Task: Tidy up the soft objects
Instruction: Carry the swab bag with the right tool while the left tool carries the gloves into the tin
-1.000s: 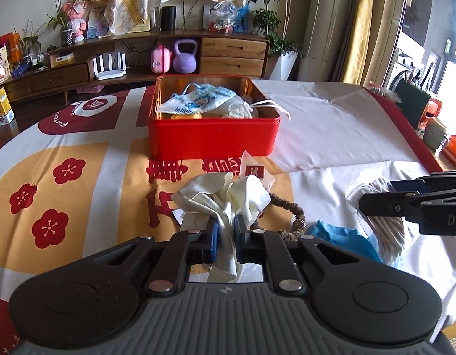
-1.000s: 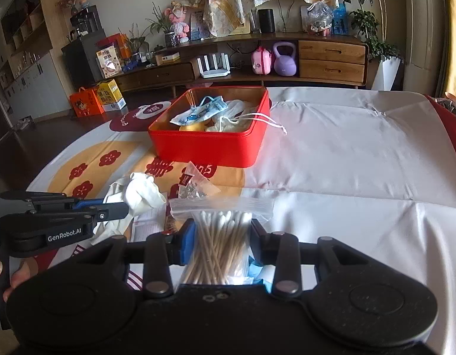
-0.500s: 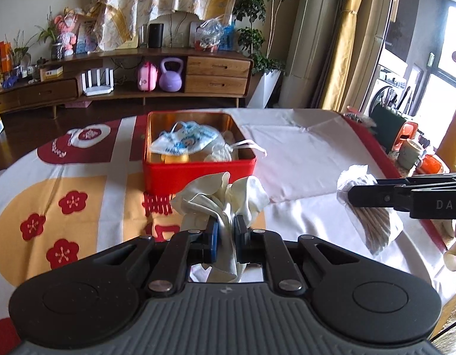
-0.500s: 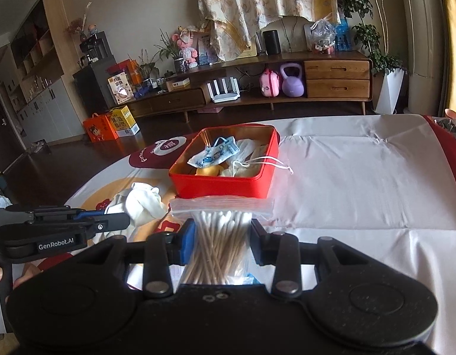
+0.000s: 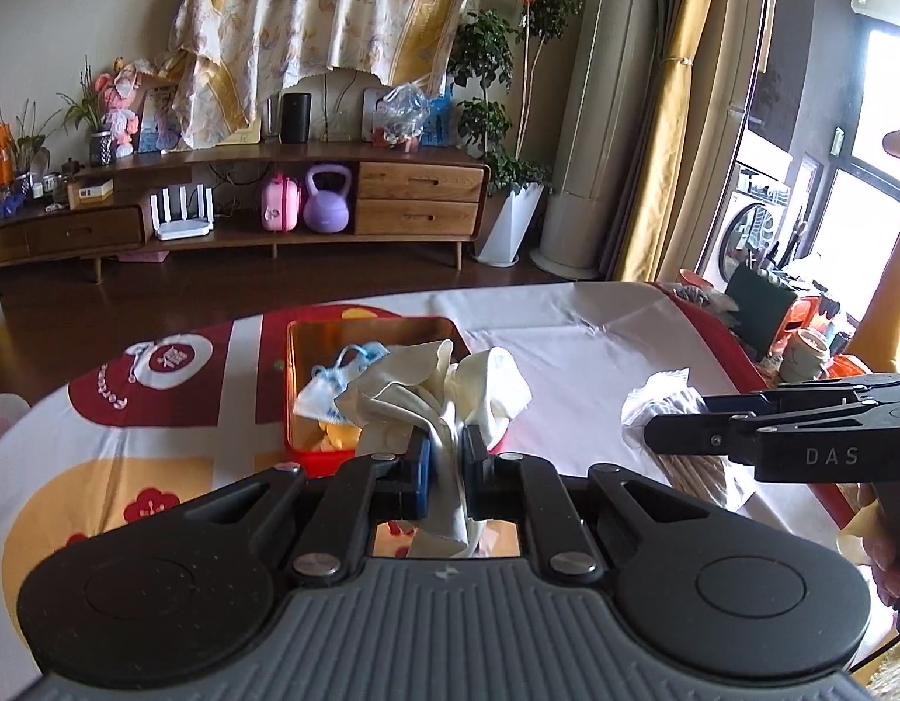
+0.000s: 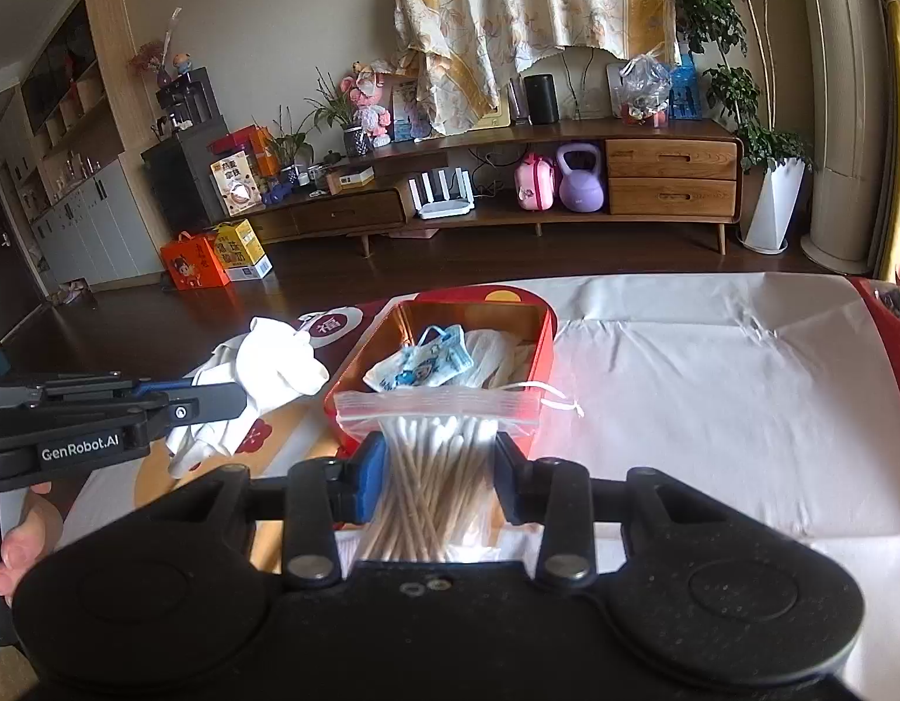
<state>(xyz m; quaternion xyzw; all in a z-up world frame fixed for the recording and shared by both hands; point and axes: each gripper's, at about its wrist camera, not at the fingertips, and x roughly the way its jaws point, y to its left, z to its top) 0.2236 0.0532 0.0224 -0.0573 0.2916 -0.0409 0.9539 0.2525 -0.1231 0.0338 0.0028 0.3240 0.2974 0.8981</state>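
My left gripper point(image 5: 447, 455) is shut on a cream rubber glove point(image 5: 450, 385) and holds it up above the near edge of the red box point(image 5: 309, 458). The glove also shows in the right wrist view point(image 6: 274, 368), left of the red box point(image 6: 543, 344). My right gripper point(image 6: 441, 467) is shut on a zip bag of cotton swabs point(image 6: 432, 444), raised in front of the box. The bag also shows in the left wrist view point(image 5: 666, 403). In the box lie a blue-printed face mask point(image 6: 420, 365) and white masks point(image 6: 496, 350).
The table wears a white cloth point(image 6: 712, 385) with red and yellow patterns at the left point(image 5: 157, 403). A wooden sideboard point(image 6: 508, 198) stands across the room. Bins and containers point(image 5: 800, 339) sit beyond the table's right edge.
Both grippers have risen from the table and moved toward the red box, carrying the glove and the swab bag. The items left on the table near me have dropped out of view.
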